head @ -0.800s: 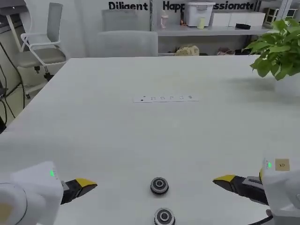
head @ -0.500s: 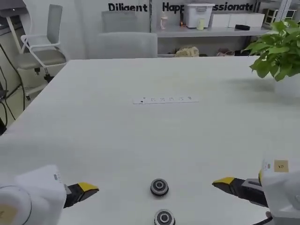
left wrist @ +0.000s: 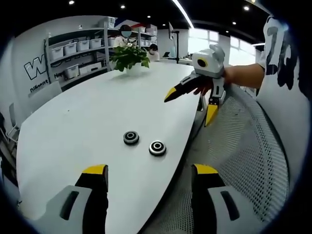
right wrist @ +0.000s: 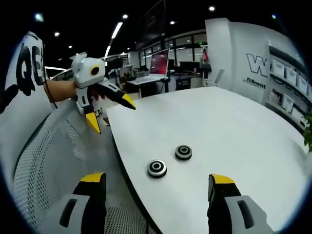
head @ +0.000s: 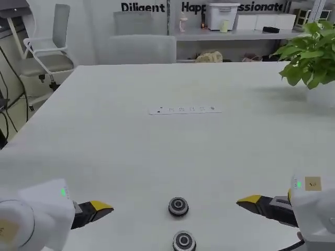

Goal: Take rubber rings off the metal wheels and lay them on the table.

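Observation:
Two small metal wheels with dark rubber rings lie flat near the table's front edge: the farther wheel (head: 178, 206) (left wrist: 131, 137) (right wrist: 184, 152) and the nearer wheel (head: 183, 241) (left wrist: 157, 147) (right wrist: 157, 168). My left gripper (head: 98, 209) (left wrist: 150, 171) (right wrist: 113, 117) is left of them, open and empty, off the table's edge. To their right, my right gripper (head: 251, 201) (right wrist: 157, 180) (left wrist: 190, 109) is open too, holding nothing. Both point inward at the wheels, well apart from them.
The white table (head: 172, 146) has a flush socket strip (head: 184, 110) at its middle and a potted plant (head: 310, 55) at the far right. Chairs (head: 44, 52) stand beyond the far edge. A mesh chair seat (left wrist: 234, 146) is below the front edge.
My left gripper has edged slightly inward toward the wheels. The right gripper and both wheels are where they were.

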Available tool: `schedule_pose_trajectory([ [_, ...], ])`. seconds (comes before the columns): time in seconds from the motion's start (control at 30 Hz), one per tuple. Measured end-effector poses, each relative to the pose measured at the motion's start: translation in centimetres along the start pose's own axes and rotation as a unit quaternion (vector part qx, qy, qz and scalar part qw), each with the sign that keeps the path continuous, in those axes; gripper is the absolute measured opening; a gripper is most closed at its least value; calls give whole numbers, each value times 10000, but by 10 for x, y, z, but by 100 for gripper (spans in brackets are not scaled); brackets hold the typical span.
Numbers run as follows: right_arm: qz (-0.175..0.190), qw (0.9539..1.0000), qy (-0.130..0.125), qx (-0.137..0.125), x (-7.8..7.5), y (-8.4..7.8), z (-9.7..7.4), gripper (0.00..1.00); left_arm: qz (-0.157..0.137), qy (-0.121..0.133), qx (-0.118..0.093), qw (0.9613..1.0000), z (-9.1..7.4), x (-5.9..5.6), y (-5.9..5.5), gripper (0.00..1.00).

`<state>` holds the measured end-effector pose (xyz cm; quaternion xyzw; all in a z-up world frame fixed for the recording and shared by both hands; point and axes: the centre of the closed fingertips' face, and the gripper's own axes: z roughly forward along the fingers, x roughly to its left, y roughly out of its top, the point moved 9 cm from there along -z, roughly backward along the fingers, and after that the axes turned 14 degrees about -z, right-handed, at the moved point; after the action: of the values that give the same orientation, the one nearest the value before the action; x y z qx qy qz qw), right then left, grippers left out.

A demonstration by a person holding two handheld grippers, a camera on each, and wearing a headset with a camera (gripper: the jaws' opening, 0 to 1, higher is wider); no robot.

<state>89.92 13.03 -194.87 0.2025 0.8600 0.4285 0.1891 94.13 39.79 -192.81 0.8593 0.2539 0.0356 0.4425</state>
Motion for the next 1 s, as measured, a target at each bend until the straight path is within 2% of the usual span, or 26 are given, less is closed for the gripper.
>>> schedule_pose_trajectory([
  [0.13, -117, 9999, 37, 69, 1, 0, 1, 86, 54, -19, 26, 10000, 1, -1, 0, 66],
  [0.4, -94, 9999, -8, 42, -2, -1, -1, 85, 47, -117, 41, 9999, 2, -2, 0, 65],
  [0.6, -152, 9999, 12, -19, -3, 1, -2, 85, -5, -258, 106, 9996, 4, -3, 0, 65],
  [0.77, -95, 9999, -5, -64, -5, 2, -3, 85, -80, -359, 68, 9993, 4, -3, 3, 65],
  [1.0, -153, 9998, 99, -49, -5, 6, -2, 86, -158, -420, 51, 9990, 3, -1, 6, 65],
])
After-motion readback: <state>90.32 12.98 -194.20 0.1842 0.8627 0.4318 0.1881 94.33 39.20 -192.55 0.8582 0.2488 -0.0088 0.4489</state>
